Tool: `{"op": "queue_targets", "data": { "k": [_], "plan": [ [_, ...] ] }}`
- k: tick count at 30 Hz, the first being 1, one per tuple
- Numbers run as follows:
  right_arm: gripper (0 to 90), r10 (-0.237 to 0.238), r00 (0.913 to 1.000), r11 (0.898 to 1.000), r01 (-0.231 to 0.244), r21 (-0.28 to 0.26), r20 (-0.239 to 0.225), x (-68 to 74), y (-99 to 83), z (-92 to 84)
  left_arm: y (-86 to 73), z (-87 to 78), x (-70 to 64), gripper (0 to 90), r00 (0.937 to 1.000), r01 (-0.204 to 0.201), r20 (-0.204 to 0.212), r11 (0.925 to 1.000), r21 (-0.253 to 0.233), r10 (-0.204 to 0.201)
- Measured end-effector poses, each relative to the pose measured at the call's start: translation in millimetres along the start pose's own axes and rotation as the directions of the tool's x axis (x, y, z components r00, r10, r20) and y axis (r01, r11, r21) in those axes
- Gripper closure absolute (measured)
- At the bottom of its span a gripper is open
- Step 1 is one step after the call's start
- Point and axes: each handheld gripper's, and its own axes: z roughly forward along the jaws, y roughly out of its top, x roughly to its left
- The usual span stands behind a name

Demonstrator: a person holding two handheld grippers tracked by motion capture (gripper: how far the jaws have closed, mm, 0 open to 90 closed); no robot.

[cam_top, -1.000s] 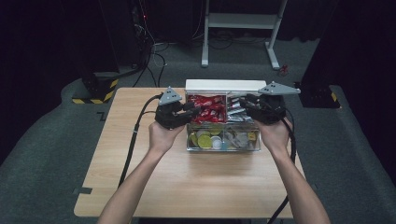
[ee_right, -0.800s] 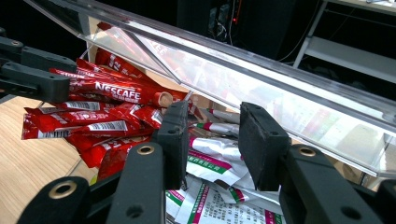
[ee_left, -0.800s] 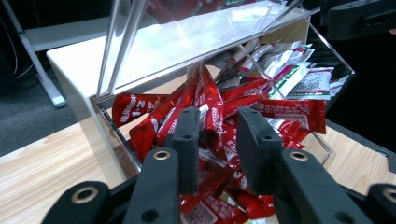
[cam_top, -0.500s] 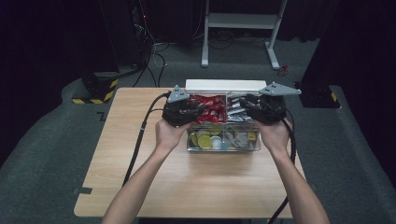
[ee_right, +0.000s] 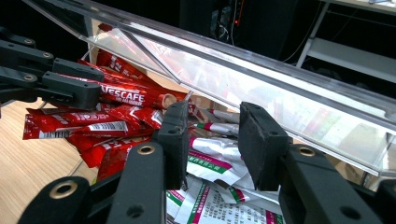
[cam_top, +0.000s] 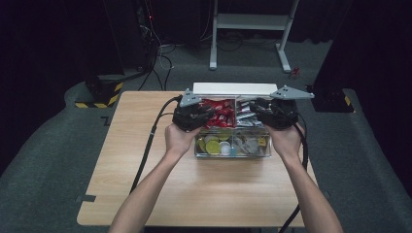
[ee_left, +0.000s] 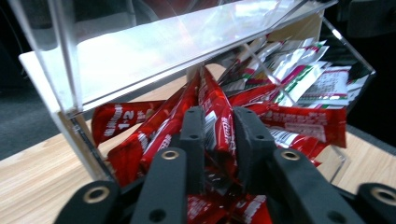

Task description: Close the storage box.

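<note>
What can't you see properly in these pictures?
- Left gripper view: red sachets sit between its closing jaws; the jaws hide whether the pads press one.
- Right gripper view: the white sachets carry print too small to read, and the jaws cover part of the pile.
- High view: the round things in the clear box are too small to name, and the grippers hide the rear compartments.

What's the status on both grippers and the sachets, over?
Left gripper closing on a red sachet in the clear box. Right gripper open over white sachets. Raised lid close above.
</note>
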Motion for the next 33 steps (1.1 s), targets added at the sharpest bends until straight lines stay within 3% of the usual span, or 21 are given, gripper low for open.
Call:
{"op": "queue_targets", "data": {
  "k": [8, 13, 17, 33],
  "plan": [
    [63.1, -0.002, 1.0, 1.0, 0.002, 0.001, -0.001, -0.4, -0.6, 0.6, 0.0, -0.8, -0.5, 80.8, 1.0, 0.0, -0.006, 1.0, 0.006, 0.0],
    [63.0, 0.004, 1.0, 1.0, -0.004, -0.003, 0.002, -0.9, -1.5, 0.2, -0.9, -4.4, -0.1, 83.5, 0.9998, -0.001, 0.022, 1.0, -0.005, 0.001],
    [62.9, 0.003, 1.0, 1.0, -0.003, -0.004, 0.002, -1.4, -1.8, 0.4, -2.6, -8.1, 1.6, 84.1, 0.9993, 0.017, 0.034, 0.9997, -0.015, -0.017],
    [62.6, 0.008, 1.0, 1.0, -0.008, -0.003, 0.003, -1.5, -1.8, 0.7, -4.8, -28.5, 3.4, 84.5, 0.9987, 0.014, 0.049, 0.9993, -0.036, -0.012]
  ]
}}
